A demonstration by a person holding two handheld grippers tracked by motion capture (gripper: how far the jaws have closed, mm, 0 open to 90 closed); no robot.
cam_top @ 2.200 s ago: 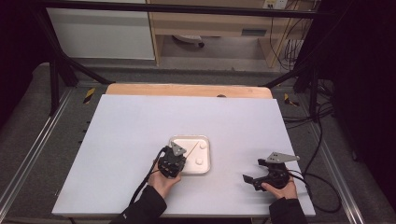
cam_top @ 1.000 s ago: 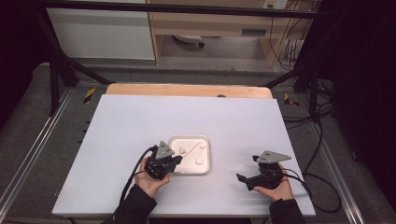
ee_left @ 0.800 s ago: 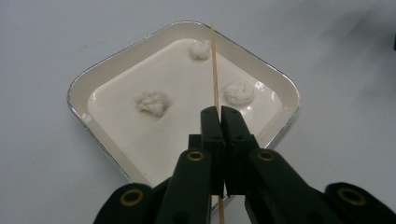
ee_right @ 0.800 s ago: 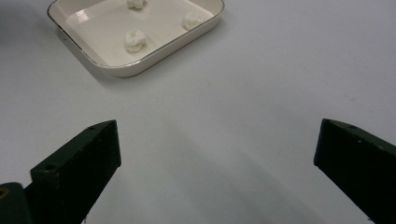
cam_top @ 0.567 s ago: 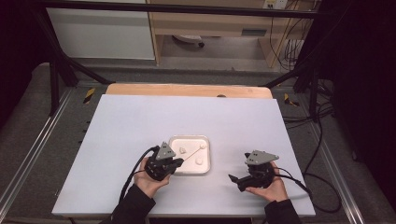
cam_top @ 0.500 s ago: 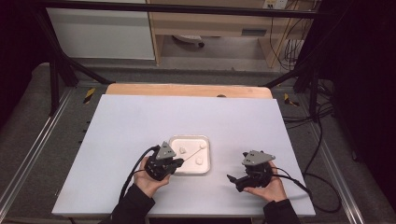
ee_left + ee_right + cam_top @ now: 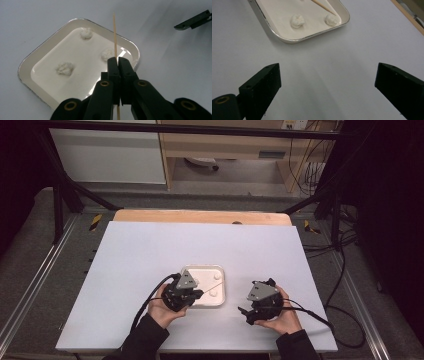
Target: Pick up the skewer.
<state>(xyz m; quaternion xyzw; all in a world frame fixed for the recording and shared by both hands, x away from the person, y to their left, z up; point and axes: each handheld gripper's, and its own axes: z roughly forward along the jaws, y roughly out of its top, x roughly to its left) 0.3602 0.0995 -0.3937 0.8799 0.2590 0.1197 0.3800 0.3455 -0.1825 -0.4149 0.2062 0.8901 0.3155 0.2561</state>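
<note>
**On the white worktop: one skewer, one tray, three lumps**

Between the left tongs, clenched on it, one thin wooden skewer reaches over the single white tray, which holds three pale doughy lumps. The right tongs, gaping and empty, have just been narrowing slightly above the bare worktop. Beyond: wooden edge, dark frame, grey floor.

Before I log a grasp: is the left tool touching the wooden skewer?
Touching. The left gripper view shows the left tool shut on the skewer, its pads pressed against both sides.

A white table carries a shallow white tray near its front edge, holding three small white lumps.
</note>
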